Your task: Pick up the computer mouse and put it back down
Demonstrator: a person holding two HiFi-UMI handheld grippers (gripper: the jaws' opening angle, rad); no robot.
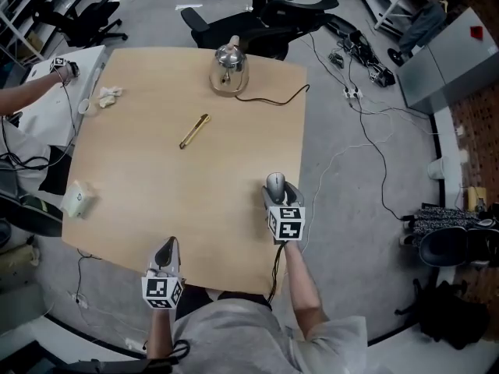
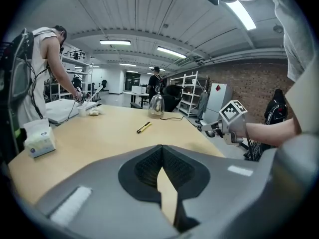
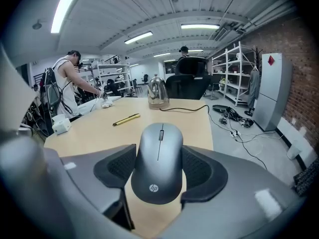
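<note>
Hold stage of the pick-and-replace task. The computer mouse (image 3: 159,161) is clamped between the pads of the right tool (image 1: 277,193), its scroll wheel pointing away from the tool, near the right-hand edge of the surface (image 1: 156,185). Whether its underside is touching the wood or hanging just above it cannot be told; a slight lift is judged likely, as bare wood is seen beneath its rear end in the right gripper view. The set-down is judged to be the step left to do: the mouse is to be lowered flat onto the surface, well inside the edge, and the jaws parted only once it is supported. The left tool (image 1: 165,255) is held with its jaws together and nothing between them, near the front edge, apart from the mouse. Nothing is found in the way below the mouse. A yellow pen (image 1: 194,131), a kettle (image 1: 228,70) with its cord (image 1: 273,100), a tissue box (image 1: 78,199) and crumpled paper (image 1: 109,95) are lying well apart from it. The nearby edge is judged the one hazard.
</note>
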